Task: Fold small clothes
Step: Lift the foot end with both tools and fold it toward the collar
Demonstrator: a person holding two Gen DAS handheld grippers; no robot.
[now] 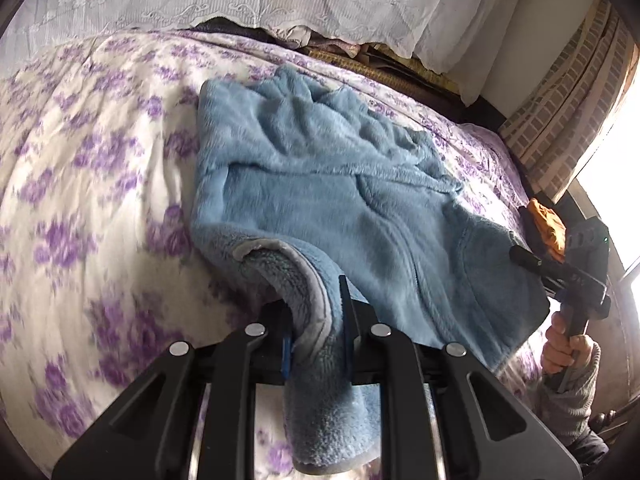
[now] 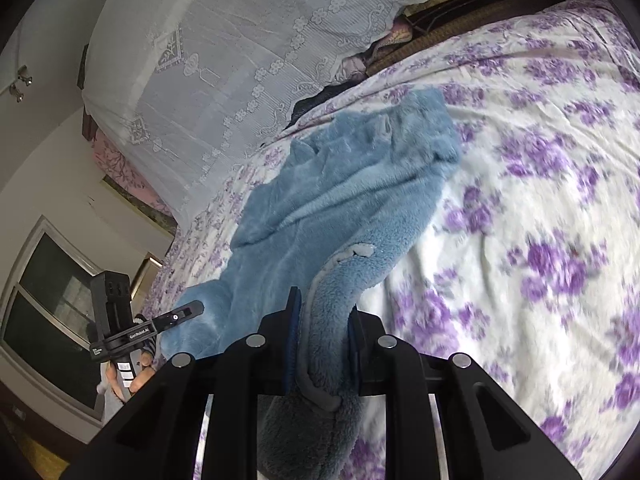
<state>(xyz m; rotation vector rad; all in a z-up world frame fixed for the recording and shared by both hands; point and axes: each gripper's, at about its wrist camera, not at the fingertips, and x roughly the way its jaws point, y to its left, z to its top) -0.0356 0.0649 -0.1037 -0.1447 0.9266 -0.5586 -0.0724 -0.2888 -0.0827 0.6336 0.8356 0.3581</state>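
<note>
a fuzzy light-blue fleece garment [image 1: 320, 184] lies rumpled on the bed, grey-trimmed near edge lifted.

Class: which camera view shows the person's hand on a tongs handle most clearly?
The left wrist view. At its right edge the right hand wraps the handle in good light, sleeve visible. In the right wrist view the left hand is darker and partly hidden behind the tongs frame.

You were working in a home bedroom. A bed with a white, purple-flowered bedspread [image 1: 80, 152] filled both views, a white lace cloth [image 2: 224, 80] was draped at its far side, brick-patterned curtains [image 1: 560, 120] hung by a bright window, and a dark-paned window [image 2: 52, 304] was set in a plain wall.
</note>
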